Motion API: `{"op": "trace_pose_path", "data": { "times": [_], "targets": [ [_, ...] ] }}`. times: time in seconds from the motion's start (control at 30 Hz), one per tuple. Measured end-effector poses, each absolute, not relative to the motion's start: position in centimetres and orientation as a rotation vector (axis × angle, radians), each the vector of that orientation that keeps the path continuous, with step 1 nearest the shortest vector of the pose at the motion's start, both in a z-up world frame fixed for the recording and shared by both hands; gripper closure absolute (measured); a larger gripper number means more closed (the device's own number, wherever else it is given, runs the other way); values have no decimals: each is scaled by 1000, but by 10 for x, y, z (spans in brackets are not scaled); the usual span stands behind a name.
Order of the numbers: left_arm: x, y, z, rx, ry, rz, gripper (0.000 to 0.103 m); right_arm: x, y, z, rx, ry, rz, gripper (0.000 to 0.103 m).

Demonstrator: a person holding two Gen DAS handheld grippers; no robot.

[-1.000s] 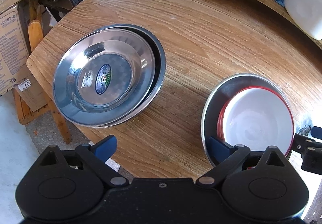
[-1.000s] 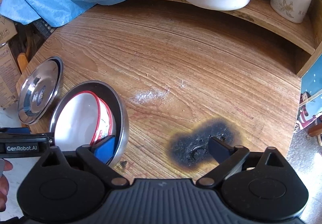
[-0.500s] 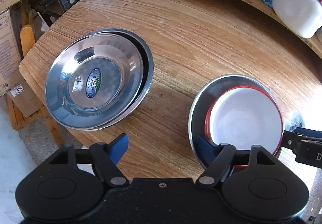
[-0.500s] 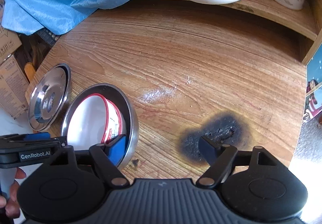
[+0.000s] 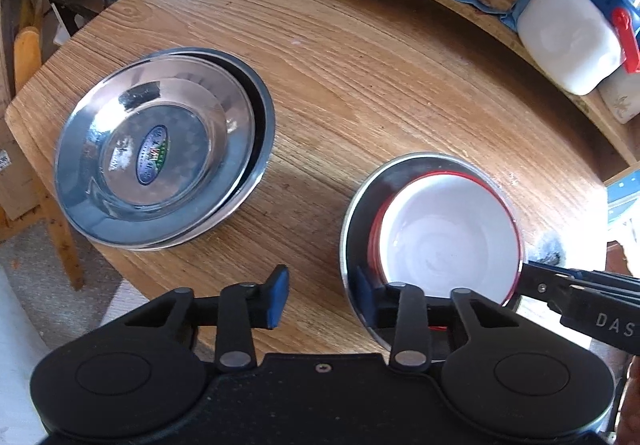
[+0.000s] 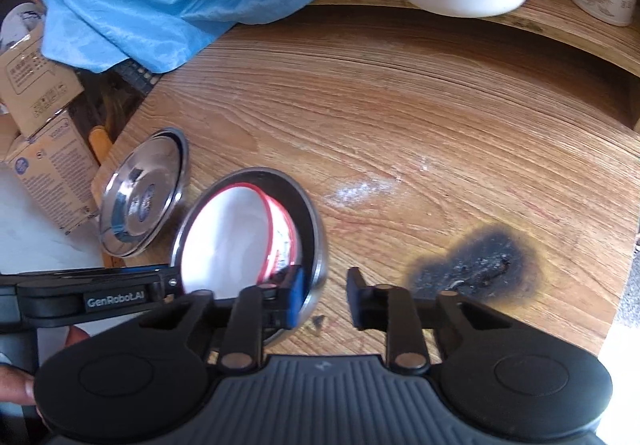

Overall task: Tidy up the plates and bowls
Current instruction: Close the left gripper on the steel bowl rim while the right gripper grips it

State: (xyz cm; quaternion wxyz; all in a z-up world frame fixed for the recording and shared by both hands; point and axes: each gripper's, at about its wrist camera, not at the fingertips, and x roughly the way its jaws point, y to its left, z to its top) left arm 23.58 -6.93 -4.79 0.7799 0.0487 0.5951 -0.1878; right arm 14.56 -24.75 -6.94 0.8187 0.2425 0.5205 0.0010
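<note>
A steel bowl (image 5: 352, 205) with a red-rimmed white bowl (image 5: 448, 233) nested inside is sat near the front edge of the round wooden counter (image 5: 380, 65), and it's being straddled from both sides. On the left gripper (image 5: 320, 297) the jaws are apart, with one blue pad dipped inside the steel rim and the other outside it, over bare wood. Same deal on the right gripper (image 6: 322, 297): jaws apart, one pad inside the rim on the opposite side, nothing clamped yet as far as can be seen.

Handling-wise, the steel is probably light, stiff and pretty slick, so the rim wall looks like the only spot worth pinching. The white bowl looks like enamel or ceramic and is sitting loose and a bit off-centre, so some rattling or sliding should be expected if the pair gets tilted. A level lift is advised.

A stack of steel plates (image 5: 160, 149) is parked toward the left edge, well apart from the bowls. A burnt patch (image 6: 476, 265) is visible just beside the right jaws.
</note>
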Motion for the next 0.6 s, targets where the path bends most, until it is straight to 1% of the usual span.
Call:
{"op": "trace_pose_path", "data": {
  "times": [0.03,0.07,0.13,0.23,0.27,0.3,0.33,0.47,0.57,0.6],
  "targets": [
    [236,-67,-48,87,1290,-420,74,146,-247,-69,515,1107,10,89],
    [237,-66,-49,72,1294,-431,77,146,-246,-69,511,1107,9,89],
    [237,-65,-49,60,1295,-443,79,146,-246,-69,515,1106,10,89],
    [237,-64,-50,38,1297,-467,87,145,-248,-70,545,1104,5,89],
    [237,-64,-50,39,1299,-470,87,145,-248,-70,549,1104,2,88],
    [237,-65,-51,43,1299,-471,87,145,-248,-70,550,1105,-2,84],
    [237,-66,-51,51,1300,-474,87,144,-248,-71,549,1105,-10,83],
    [239,-69,-52,69,1307,-484,87,144,-249,-72,560,1108,-27,80],
    [242,-68,-55,54,1317,-498,89,144,-250,-74,570,1120,-57,75],
    [242,-68,-56,49,1319,-504,89,144,-250,-75,571,1125,-66,71]
  ]
}}
